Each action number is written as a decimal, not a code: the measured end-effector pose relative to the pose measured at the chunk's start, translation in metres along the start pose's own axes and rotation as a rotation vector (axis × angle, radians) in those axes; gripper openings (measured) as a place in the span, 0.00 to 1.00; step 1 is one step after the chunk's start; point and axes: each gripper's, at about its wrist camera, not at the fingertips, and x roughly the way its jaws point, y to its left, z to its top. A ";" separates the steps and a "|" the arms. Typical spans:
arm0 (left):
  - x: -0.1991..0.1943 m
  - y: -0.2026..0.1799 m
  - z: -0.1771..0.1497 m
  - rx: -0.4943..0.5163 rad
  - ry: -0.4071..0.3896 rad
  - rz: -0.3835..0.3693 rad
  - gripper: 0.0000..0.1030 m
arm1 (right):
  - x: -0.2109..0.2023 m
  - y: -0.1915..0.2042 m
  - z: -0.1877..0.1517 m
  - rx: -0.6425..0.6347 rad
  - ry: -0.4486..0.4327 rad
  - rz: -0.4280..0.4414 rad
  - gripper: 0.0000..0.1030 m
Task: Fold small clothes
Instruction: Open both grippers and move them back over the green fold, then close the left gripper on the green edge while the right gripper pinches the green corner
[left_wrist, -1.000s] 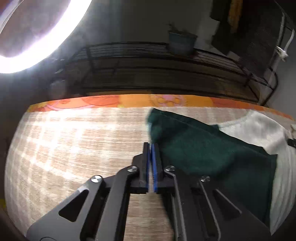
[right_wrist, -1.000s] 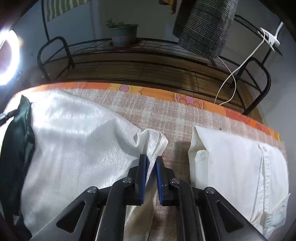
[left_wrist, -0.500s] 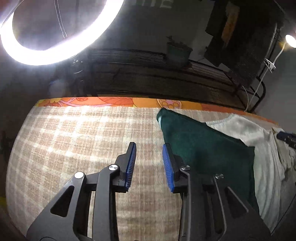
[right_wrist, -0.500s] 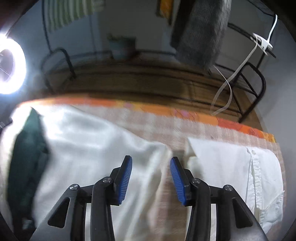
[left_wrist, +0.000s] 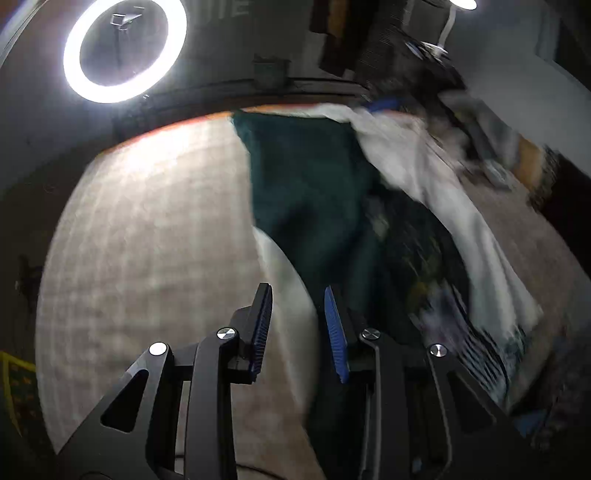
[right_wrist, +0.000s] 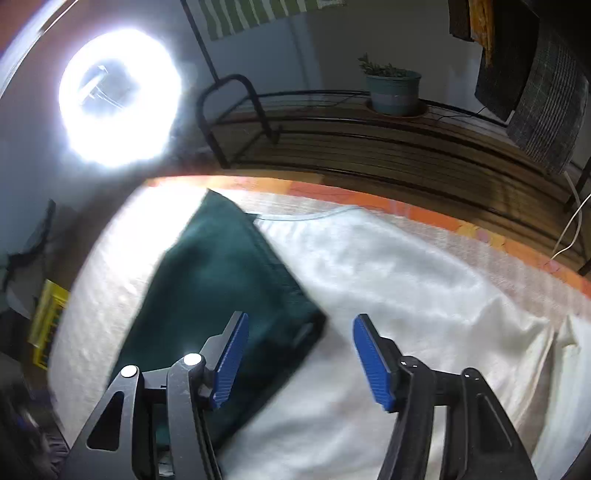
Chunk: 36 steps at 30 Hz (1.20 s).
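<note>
The white garment (right_wrist: 406, 295) is spread wide over the checked cloth-covered surface (left_wrist: 147, 229), with a dark green garment (right_wrist: 221, 280) lying over its left part, as seen from the right wrist. The white cloth looks soft and rumpled, with shallow creases near its right edge; the green one looks thicker and matte, its corner reaching down between the two cloths.

Nothing is pinched by the right gripper (right_wrist: 299, 354): its jaws have just been opening and stand spread above the green corner and the white cloth. The left gripper (left_wrist: 297, 328) is likewise parted and empty, its jaws having just opened, hanging over the edge where white and green meet.

A likely slip: both layers could be caught in one pinch, since they overlap, so the fold would drag the wrong piece. Both views are blurred, so exact edges cannot be made out. A ring light (left_wrist: 123, 50) glares behind.
</note>
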 end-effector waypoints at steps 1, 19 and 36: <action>-0.006 -0.018 -0.019 0.011 0.018 -0.010 0.29 | -0.005 0.001 -0.002 0.001 -0.011 0.003 0.58; 0.020 -0.137 -0.100 0.066 0.106 -0.033 0.32 | -0.028 -0.004 -0.009 0.070 -0.027 0.093 0.68; -0.002 -0.102 -0.098 -0.102 0.004 -0.129 0.01 | 0.056 0.001 0.005 0.046 0.092 -0.097 0.11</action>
